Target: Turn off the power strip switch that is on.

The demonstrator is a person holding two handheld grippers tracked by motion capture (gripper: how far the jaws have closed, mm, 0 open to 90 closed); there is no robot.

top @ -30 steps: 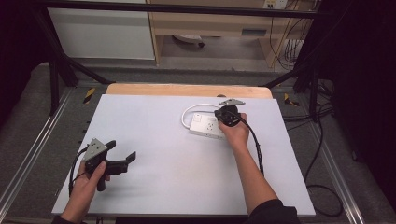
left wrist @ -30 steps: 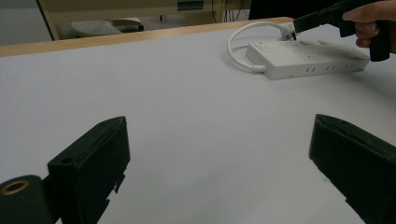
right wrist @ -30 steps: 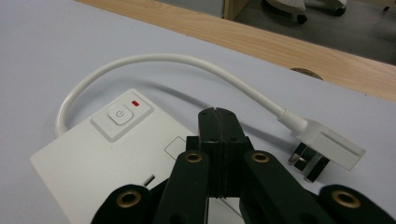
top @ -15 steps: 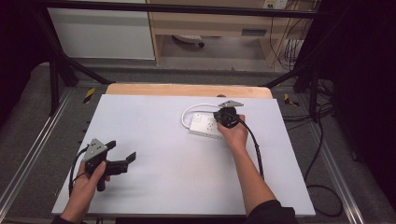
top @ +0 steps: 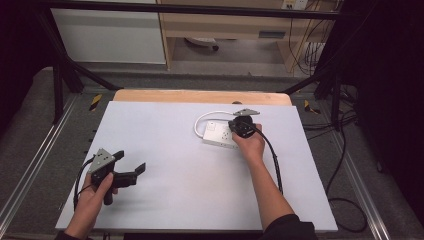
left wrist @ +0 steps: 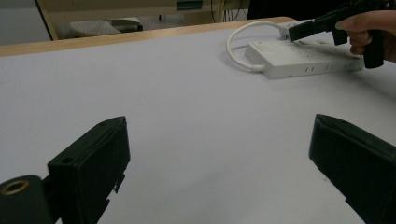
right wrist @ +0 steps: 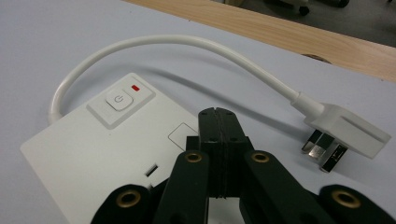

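A white power strip (top: pixel 219 134) lies at the table's centre right; its short white cable (top: pixel 200 120) loops round the back to a white plug (right wrist: pixel 343 135) resting beside it. My right gripper (top: pixel 234 128) hovers over the strip, shut with nothing in it. Seen in the right gripper view, its closed tips (right wrist: pixel 218 114) sit above the strip (right wrist: pixel 93 158), to the right of the power button (right wrist: pixel 120 99) with its red mark. My left gripper (top: pixel 131 172) stands open near the front left, jaws wide apart (left wrist: pixel 219 158) and facing the strip (left wrist: pixel 303 58).
The white table top (top: pixel 190 190) is edged by a wooden strip (top: pixel 200 96) at the back. A black cable (top: pixel 274 165) trails from the right gripper along the forearm. Metal rails (top: pixel 30 165) flank the table.
The right gripper has edged slightly toward the power strip. The left gripper has stayed where it was.
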